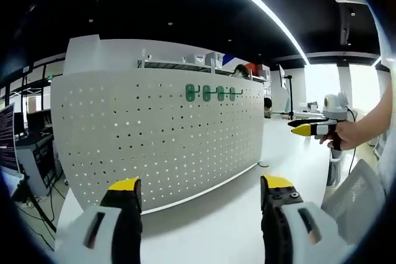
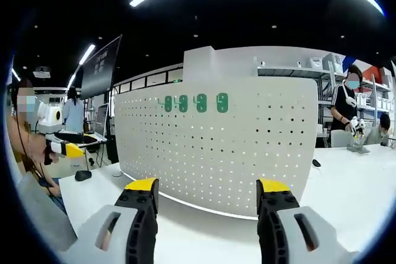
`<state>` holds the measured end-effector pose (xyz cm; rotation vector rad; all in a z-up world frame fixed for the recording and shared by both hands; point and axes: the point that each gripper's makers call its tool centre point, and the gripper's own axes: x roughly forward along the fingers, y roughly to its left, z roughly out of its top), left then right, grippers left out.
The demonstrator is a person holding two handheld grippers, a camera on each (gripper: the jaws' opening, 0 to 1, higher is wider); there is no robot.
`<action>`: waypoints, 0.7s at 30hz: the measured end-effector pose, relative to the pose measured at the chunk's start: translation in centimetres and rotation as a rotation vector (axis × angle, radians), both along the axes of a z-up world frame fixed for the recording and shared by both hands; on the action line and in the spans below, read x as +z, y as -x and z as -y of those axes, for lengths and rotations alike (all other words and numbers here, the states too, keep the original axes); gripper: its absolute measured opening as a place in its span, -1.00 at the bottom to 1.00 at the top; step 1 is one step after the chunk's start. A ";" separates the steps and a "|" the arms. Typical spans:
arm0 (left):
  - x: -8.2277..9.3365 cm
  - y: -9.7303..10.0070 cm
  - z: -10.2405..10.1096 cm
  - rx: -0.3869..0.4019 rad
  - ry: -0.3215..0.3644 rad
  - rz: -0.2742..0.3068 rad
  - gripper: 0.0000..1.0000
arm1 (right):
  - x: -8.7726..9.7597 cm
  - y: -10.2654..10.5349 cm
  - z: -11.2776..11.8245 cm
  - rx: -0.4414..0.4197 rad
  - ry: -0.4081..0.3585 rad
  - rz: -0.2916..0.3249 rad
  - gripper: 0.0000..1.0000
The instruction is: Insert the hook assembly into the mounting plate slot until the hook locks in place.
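Observation:
A white perforated mounting plate (image 1: 154,134) stands upright on the white table (image 1: 247,214); in the right gripper view the same plate (image 2: 247,146) faces me. Several green hooks (image 1: 210,93) hang in a row near its top edge, and the green hooks (image 2: 195,102) also line its upper middle in the right gripper view. My left gripper (image 1: 201,193) is open in front of the plate, with nothing between its yellow-tipped jaws. My right gripper (image 2: 207,193) is open too, short of the plate. The right gripper (image 1: 309,129) comes in from the right of the left gripper view, held by a hand. The left gripper (image 2: 65,148) appears at the left of the right gripper view.
Shelving with boxes (image 1: 204,61) stands behind the plate. A person in black (image 2: 343,112) stands at the far right by another table. A dark mouse-like object (image 2: 83,175) lies on the table at left. Monitors (image 1: 6,137) sit at the far left.

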<state>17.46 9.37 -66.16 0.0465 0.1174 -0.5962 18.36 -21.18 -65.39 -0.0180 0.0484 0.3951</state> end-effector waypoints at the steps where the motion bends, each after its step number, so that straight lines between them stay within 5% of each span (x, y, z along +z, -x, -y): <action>1: -0.1 0.1 -0.1 0.002 -0.001 -0.003 0.62 | -0.2 0.2 0.0 0.002 0.005 -0.004 0.26; 21: -1.8 2.6 -4.5 0.070 0.007 -0.025 0.73 | -3.2 3.8 1.6 -0.007 -0.018 -0.058 0.42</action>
